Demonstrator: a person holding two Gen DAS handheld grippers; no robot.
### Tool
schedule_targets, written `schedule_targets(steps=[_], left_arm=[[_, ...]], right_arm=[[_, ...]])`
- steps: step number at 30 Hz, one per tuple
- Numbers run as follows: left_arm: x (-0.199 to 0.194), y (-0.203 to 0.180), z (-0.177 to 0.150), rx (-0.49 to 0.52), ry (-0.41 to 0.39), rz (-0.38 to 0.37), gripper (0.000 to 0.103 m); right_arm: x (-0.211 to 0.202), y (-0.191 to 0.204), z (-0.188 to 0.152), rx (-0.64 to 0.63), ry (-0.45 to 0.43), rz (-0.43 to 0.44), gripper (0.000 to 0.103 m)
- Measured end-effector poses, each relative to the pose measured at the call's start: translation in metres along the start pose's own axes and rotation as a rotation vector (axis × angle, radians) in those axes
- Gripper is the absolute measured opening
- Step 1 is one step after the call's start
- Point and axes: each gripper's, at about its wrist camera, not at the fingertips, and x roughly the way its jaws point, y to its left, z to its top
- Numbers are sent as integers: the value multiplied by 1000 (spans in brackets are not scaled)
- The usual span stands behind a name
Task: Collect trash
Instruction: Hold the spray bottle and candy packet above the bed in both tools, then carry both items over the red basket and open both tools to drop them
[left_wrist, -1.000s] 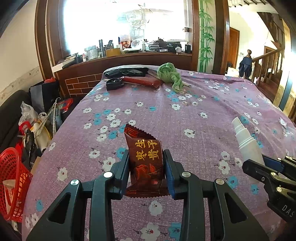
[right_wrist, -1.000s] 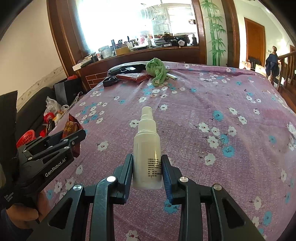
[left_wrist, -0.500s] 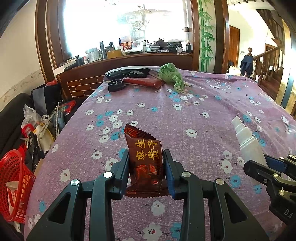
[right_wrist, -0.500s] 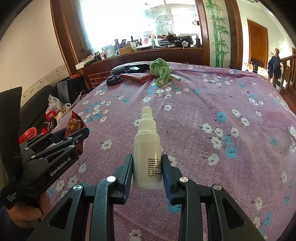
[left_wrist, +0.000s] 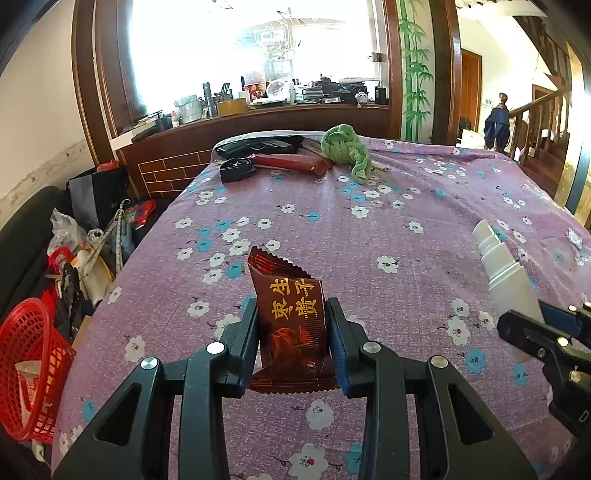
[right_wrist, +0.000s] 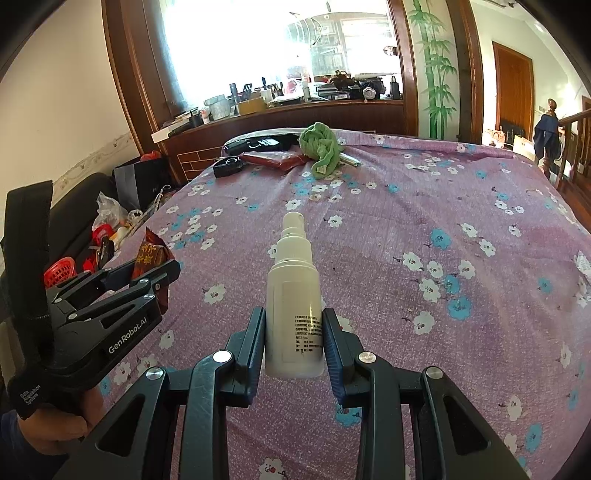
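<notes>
My left gripper (left_wrist: 291, 314) is shut on a dark red snack wrapper (left_wrist: 290, 317) with gold characters, held upright above the flowered purple bedspread (left_wrist: 369, 229). The right gripper (right_wrist: 293, 321) is shut on a white spray bottle (right_wrist: 293, 295), nozzle pointing away. In the right wrist view the left gripper (right_wrist: 162, 273) shows at the left with the wrapper (right_wrist: 149, 254) in it. In the left wrist view the bottle (left_wrist: 506, 277) and the right gripper's finger (left_wrist: 532, 336) appear at the right edge.
A red mesh basket (left_wrist: 26, 365) stands on the floor left of the bed among bags and clutter. A green cloth (left_wrist: 343, 147), a long red packet (left_wrist: 291, 162) and black items (left_wrist: 258, 146) lie at the bed's far end. A wooden ledge (left_wrist: 258, 114) runs behind.
</notes>
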Motion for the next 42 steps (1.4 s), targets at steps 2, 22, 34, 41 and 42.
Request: schedule_targets(steps=[2,22,34,41,42], left_arm=[[-6,0,0,4,-9,7,33],[-93,45,-37,-8,-95,91,33],[-101,85,-50,-71,-96,101,34],[-107,121,-58,-125,-96,124,34],[-107,127,-59,-134,-94,127,34]], right_arm=[[0,-2,1,5,-6,-2,33],[-35,35,-9,26,-23,107,33],[-33,84,-12,-39,15,148,33],[-23,119,-6,-82,42,187,33],[-20,126,-5,-90,47,195,33]])
